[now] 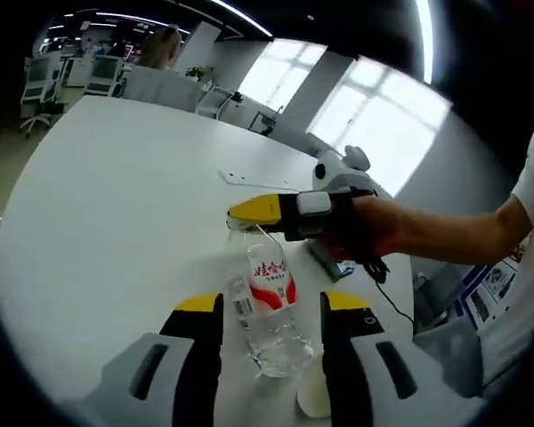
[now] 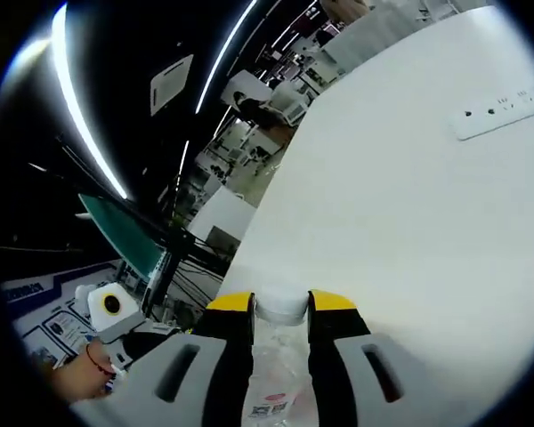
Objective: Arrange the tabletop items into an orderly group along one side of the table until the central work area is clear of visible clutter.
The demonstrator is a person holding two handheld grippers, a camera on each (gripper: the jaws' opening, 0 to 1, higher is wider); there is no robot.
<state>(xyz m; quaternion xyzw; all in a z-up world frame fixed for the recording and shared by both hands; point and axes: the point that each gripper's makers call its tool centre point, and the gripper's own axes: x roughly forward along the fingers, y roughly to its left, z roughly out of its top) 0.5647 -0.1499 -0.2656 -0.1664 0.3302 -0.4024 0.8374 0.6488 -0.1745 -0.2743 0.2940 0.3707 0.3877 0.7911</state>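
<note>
- R gripper (image 2: 280, 307) fingers pinch water bottle (image 1: 269, 307) at its cap (image 2: 279, 304); bottle upright mid-surface (image 1: 116, 205).
- L gripper (image 1: 271, 311) fingers spread, flanking bottle body.
- Bottle not yet at side; move left to do.

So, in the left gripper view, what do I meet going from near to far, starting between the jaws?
Water bottle → right gripper at the bottle's top → flat white strip on the table → office chairs far behind.

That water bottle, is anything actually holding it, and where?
Yes. The right gripper pinches the bottle at its white cap. The left gripper straddles its body, open, apparently not gripping.
</note>
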